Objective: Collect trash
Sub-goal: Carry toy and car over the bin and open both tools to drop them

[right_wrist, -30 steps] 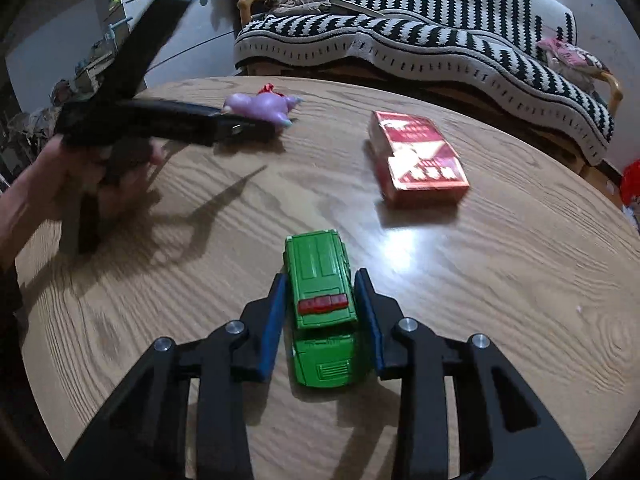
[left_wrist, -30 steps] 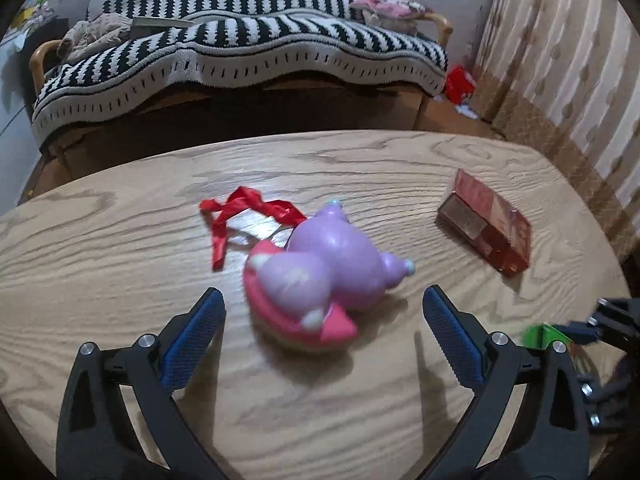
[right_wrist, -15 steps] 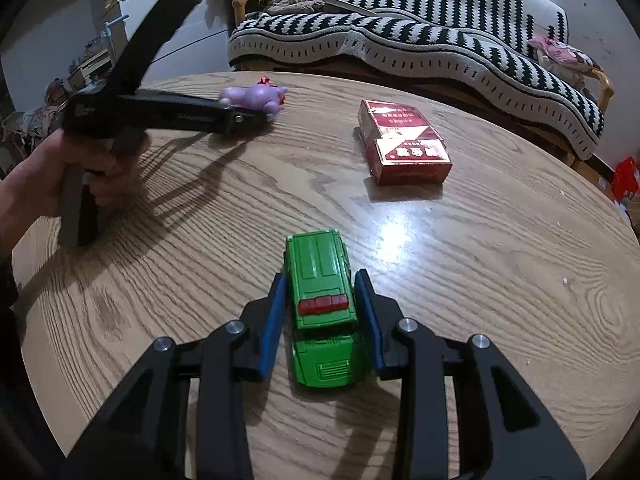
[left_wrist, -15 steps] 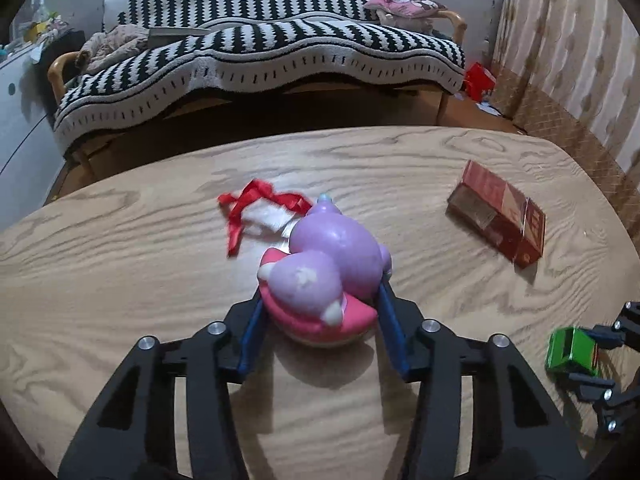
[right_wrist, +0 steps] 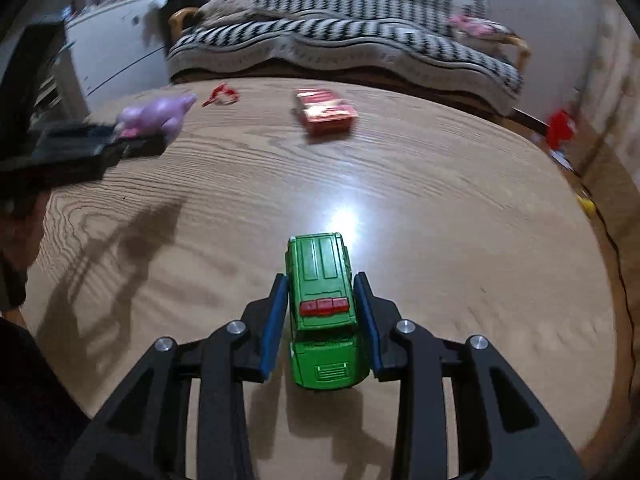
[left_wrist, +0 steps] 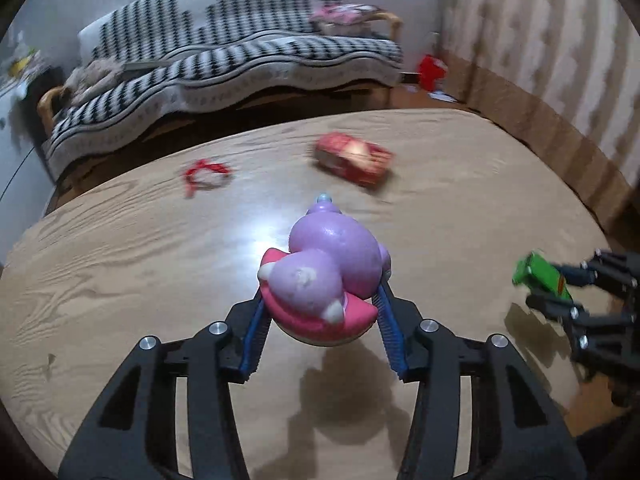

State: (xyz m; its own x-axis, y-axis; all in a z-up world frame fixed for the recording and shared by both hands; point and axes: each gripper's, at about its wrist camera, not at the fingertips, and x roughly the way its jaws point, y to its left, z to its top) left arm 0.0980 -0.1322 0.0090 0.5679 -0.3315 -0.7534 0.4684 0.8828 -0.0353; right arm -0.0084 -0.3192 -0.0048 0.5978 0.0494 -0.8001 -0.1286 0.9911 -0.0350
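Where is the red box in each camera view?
Left wrist view: the red box lies upper centre on the table, beyond the purple toy.
Right wrist view: the red box lies upper centre, far past the green toy car.
Shared landmark: the striped sofa behind the table.

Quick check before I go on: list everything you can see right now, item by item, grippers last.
Squishy toy: one, purple and pink, clamped in the left gripper above the table.
Toy car: one, green, clamped in the right gripper.
Box: one, red, lying on the far part of the table.
Ribbon: one, red, loose on the table's far left.
Table: one, light wood grain, rounded.
Sofa: one, black-and-white striped cover, behind the table.
Left gripper: black, blue pads, shut on the squishy toy.
Right gripper: black, blue pads, shut on the toy car.
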